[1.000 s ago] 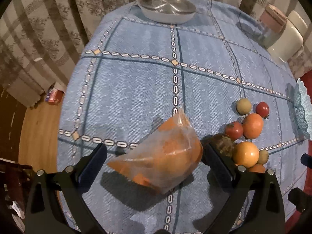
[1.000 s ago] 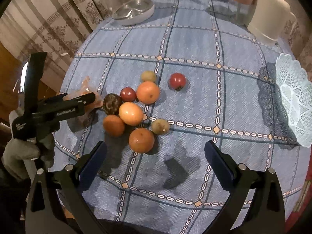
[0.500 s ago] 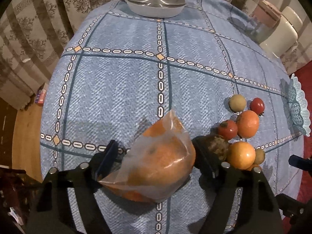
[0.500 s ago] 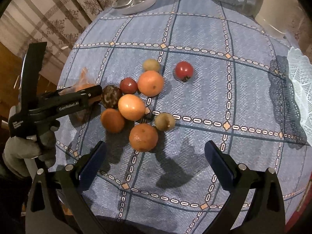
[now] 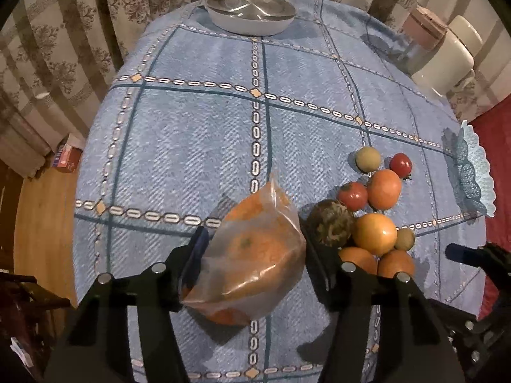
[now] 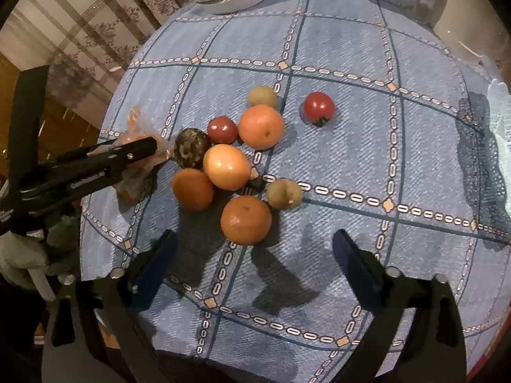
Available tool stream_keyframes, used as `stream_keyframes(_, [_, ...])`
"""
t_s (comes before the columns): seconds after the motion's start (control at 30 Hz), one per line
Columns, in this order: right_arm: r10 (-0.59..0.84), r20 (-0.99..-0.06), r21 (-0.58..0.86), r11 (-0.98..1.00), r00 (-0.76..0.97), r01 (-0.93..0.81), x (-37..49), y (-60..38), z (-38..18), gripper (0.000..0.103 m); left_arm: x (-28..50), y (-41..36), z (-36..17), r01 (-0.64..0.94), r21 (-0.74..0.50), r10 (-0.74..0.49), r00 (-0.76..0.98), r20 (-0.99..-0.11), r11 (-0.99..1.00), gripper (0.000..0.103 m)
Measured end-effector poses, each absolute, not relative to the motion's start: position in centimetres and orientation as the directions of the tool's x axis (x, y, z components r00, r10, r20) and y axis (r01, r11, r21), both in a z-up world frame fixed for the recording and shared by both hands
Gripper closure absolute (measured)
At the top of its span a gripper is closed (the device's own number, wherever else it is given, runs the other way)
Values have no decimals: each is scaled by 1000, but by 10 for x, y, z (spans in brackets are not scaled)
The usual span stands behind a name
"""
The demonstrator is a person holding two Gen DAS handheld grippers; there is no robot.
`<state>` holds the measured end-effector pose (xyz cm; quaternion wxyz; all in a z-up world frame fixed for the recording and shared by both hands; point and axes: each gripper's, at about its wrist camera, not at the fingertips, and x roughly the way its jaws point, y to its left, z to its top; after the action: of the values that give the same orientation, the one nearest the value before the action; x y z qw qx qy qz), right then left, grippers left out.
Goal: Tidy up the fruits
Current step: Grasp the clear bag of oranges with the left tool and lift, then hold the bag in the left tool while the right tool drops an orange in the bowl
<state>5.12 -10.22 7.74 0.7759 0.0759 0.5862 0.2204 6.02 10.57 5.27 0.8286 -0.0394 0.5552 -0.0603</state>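
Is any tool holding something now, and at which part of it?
The left tool grips the plastic bag of oranges across its sides. The right tool is open, holding nothing.

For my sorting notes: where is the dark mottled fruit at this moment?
In the right wrist view, the dark mottled fruit lies at the pile's left edge, just beyond the left claw tip and beside the small red tomato.

The tablecloth [image 5: 198, 134] is blue, with a grid of dark blue lines and chains of white ovals; small beige diamonds sit at the crossings. The bag [image 5: 255, 252] is clear plastic and orange shows through it. The loose fruits [image 6: 236, 159] are orange, red, olive green and one dark mottled brown. The dish [image 5: 252, 11] is silver grey. The curtain [image 5: 64, 48] is beige with brown flower patterns. The basket [image 5: 476, 172] is pale blue lace.
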Motion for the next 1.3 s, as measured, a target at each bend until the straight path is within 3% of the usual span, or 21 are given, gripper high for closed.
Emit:
stream_keyframes(0.37, [459, -873, 407, 873, 168, -270, 56, -91, 62, 44, 44, 125, 79, 10, -128, -120, 416, -901, 992, 55])
stream_keyframes(0.63, [443, -882, 384, 875, 164, -296, 65, -77, 50, 46, 33, 125, 96, 4, -119, -108, 443, -890, 993, 56])
stream_keyframes(0.87, [429, -890, 369, 877, 157, -308, 67, -72, 42, 62, 25, 125, 110, -7, -118, -102, 462, -881, 993, 56])
stream_keyframes(1.3, [475, -854, 417, 869, 211, -267, 38, -137, 71, 62, 7, 99, 132, -19, -112, -88, 498, -862, 994, 57])
